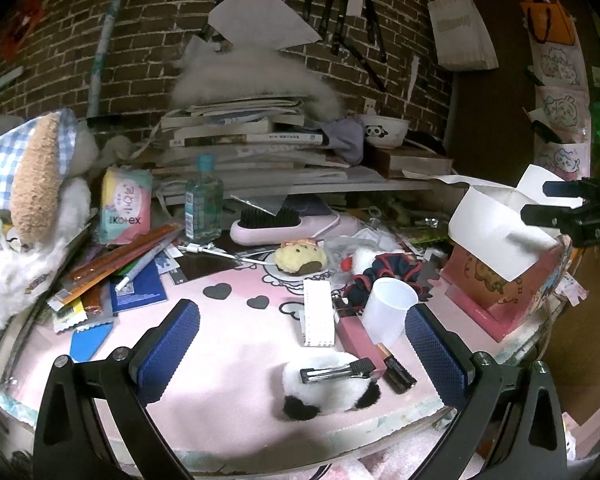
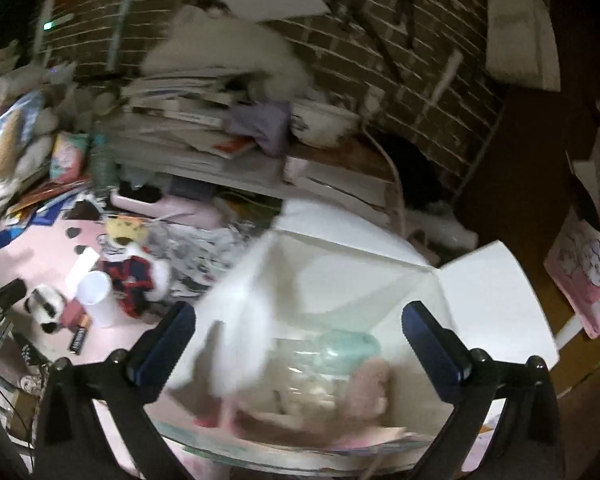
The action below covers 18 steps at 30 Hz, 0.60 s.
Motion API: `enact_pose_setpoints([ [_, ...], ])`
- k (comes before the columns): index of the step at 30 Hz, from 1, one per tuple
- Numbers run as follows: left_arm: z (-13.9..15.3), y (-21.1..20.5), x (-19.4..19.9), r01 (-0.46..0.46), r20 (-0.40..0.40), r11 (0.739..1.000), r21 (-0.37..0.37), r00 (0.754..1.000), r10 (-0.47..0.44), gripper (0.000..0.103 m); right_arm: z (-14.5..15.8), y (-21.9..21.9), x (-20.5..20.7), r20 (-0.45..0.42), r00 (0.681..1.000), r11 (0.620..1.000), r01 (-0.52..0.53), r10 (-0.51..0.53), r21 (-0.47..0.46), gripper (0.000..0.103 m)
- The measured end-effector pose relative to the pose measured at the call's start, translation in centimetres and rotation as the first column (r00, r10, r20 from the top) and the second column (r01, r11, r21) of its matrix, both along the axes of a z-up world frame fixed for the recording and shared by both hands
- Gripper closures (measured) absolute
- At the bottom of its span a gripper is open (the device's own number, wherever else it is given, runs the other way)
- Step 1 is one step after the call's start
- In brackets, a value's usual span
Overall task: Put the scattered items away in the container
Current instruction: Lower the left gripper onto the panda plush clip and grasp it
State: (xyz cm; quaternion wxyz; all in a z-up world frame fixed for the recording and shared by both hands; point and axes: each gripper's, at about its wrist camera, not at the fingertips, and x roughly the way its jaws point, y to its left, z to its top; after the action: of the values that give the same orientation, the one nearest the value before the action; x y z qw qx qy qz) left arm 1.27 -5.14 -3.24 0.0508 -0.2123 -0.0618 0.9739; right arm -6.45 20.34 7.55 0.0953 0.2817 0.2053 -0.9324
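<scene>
We hold our left gripper [image 1: 302, 344] low over the pink desk [image 1: 228, 356], its blue-padded fingers [image 1: 168, 346] spread wide with nothing between them. Just ahead of it lies a fluffy panda hair clip [image 1: 332, 384] with its metal clasp up, touching a dark battery [image 1: 396, 368] and a pink tube [image 1: 358, 336]. Beside these stands a translucent white cup [image 1: 388, 310], with a navy and red scrunchie [image 1: 384, 272] behind it and a yellow plush toy [image 1: 300, 260] farther back. The container, a pink cartoon-printed box [image 1: 504, 292] with white flaps raised, sits at the right edge of the desk. Our right gripper [image 2: 298, 344] hovers above that box [image 2: 496, 304], its fingers [image 2: 432, 344] also wide apart and empty. The right view is blurred, but inside the box we make out a teal object [image 2: 340, 350] and a pale pink plush [image 2: 370, 388].
</scene>
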Motion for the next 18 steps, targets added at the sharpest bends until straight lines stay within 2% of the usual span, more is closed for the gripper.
enact_pose_setpoints([
  [8, -0.8, -0.3, 0.1, -0.002, 0.046, 1.000, -0.013, 0.999, 0.003, 0.000, -1.1, -4.5, 2.8, -0.026, 0.986, 0.979, -0.168, 0.166, -0.115, 0.000],
  [11, -1.2, -0.2, 0.3, 0.013, 0.059, 1.000, -0.015, 0.998, -0.012, 0.000, -1.6, -5.8, 3.8, 0.002, 0.961, 0.942, -0.270, 0.276, -0.197, 0.000],
  [13, -1.5, 0.0, 0.4, 0.026, 0.070, 0.999, -0.020, 0.997, -0.025, 0.000, -2.3, -6.6, 4.4, 0.023, 0.934, 0.904, -0.338, 0.356, -0.262, 0.000],
  [16, -2.0, 0.1, 0.5, 0.039, 0.086, 0.999, -0.023, 0.996, -0.037, 0.000, -3.8, -7.4, 5.0, 0.039, 0.917, 0.874, -0.364, 0.397, -0.323, 0.000],
  [18, -2.3, 0.3, 0.5, 0.046, 0.095, 0.999, -0.025, 0.995, -0.043, 0.000, -4.9, -7.8, 5.1, 0.054, 0.917, 0.868, -0.354, 0.395, -0.348, 0.000],
])
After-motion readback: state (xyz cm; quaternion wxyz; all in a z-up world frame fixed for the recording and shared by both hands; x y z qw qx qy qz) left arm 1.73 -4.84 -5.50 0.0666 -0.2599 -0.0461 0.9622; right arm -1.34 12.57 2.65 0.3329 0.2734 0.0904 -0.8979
